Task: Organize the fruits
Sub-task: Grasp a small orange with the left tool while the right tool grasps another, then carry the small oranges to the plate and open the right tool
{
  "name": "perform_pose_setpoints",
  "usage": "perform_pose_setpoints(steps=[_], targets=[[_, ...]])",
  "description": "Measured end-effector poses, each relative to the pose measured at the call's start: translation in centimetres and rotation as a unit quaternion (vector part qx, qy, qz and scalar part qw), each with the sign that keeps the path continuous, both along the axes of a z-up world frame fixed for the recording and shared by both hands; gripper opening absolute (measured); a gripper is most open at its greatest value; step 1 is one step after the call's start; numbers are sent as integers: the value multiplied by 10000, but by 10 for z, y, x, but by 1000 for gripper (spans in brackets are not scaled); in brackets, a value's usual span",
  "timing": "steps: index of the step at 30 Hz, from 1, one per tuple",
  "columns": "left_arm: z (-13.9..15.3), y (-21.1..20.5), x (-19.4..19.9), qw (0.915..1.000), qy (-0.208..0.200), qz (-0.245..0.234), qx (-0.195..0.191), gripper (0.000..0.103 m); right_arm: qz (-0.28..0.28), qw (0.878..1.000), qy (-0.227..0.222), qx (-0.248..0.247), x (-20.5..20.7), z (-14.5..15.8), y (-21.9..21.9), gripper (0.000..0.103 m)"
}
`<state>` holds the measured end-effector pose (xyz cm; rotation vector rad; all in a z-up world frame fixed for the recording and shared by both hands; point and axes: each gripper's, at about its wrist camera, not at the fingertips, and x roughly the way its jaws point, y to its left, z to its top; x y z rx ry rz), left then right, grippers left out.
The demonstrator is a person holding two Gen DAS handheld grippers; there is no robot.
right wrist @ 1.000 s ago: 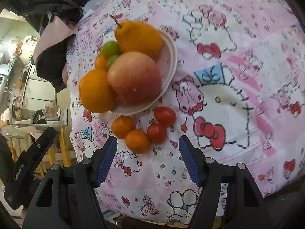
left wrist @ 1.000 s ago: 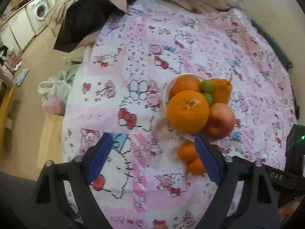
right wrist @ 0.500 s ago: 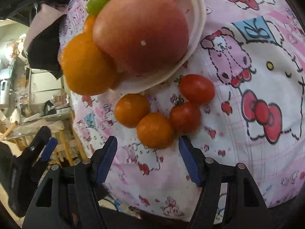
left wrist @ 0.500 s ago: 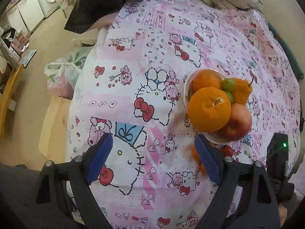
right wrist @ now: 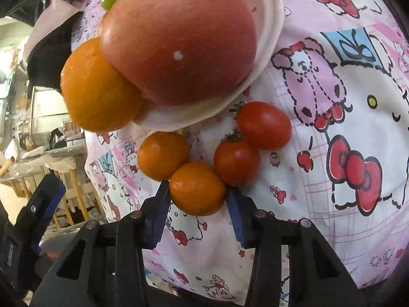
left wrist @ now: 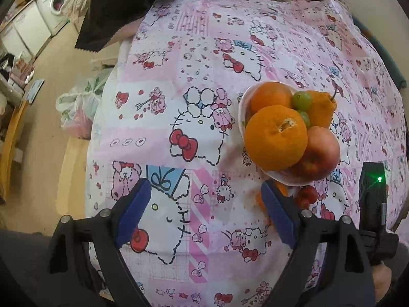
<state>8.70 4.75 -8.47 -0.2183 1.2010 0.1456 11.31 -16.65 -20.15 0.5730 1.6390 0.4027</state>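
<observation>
Down at the near edge of the heaped bowl (right wrist: pixel 265 58), on the pink cartoon-print cloth (right wrist: pixel 345 204), four small fruits lie loose in a tight cluster: two little oranges and two cherry tomatoes. The right gripper (right wrist: pixel 196 199) has the nearer small orange (right wrist: pixel 196 188) squarely between its blue pads, and its jaws are closing on it; the pads sit against both flanks of the fruit, so I read it as gripped or all but gripped. That orange lies dead ahead of the claw, at the very tips of the fingers rather than deep in the throat. It is round, so it has no long axis to line up with. What matters is its neighbours: the second small orange (right wrist: pixel 163 154) touches it on the far left, and the nearer tomato (right wrist: pixel 236 162) presses against its far right, with the other tomato (right wrist: pixel 264 125) just beyond.

The bowl's rim overhangs the cluster from behind, loaded with a big apple (right wrist: pixel 179 41) and a large orange (right wrist: pixel 99 87). My guess is the clean way out is straight up and back toward the holder.

The left gripper (left wrist: pixel 204 213) hangs over bare cloth beside the bowl, jaws spread wide and holding nothing, plainly the farther of the two from the loose fruit.
</observation>
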Motion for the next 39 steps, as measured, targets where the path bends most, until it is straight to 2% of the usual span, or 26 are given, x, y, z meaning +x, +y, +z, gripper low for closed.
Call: perform_pose_setpoints(steps=[5, 9, 16, 19, 21, 26, 28, 29, 33, 39], targets=[[-8, -3, 2, 9997, 181, -83, -110, 86, 44, 9997, -127, 185, -16, 19, -11, 45], [-20, -14, 0, 9985, 415, -292, -181, 86, -357, 9984, -407, 183, -23, 41, -40, 45], [-51, -58, 13, 9911, 783, -1060, -189, 85, -1219, 9900, -709, 102, -18, 62, -92, 45], [-67, -84, 23, 9829, 1038, -1515, -122, 85, -1364, 9875, -773, 176, -15, 67, -99, 45], [-71, -92, 26, 9811, 1040, -1626, -114, 84, -1358, 9873, -803, 203, -15, 69, -102, 45], [-82, -106, 31, 9760, 1072, -1893, 87, 69, -1376, 9870, -799, 236, -14, 72, -100, 45], [-83, -107, 31, 9764, 1063, -1880, 80, 44, -1302, 9876, -857, 185, -13, 73, -95, 45], [-83, -107, 30, 9765, 1040, -1887, -13, 38, -1286, 9877, -868, 176, -13, 74, -93, 45], [-78, -107, 24, 9762, 1032, -1910, -1, 38, -1322, 9880, -793, 134, -12, 68, -93, 45], [-59, -95, 5, 9799, 1005, -1682, -371, 38, -1264, 9882, -863, 76, -11, 70, -92, 45]])
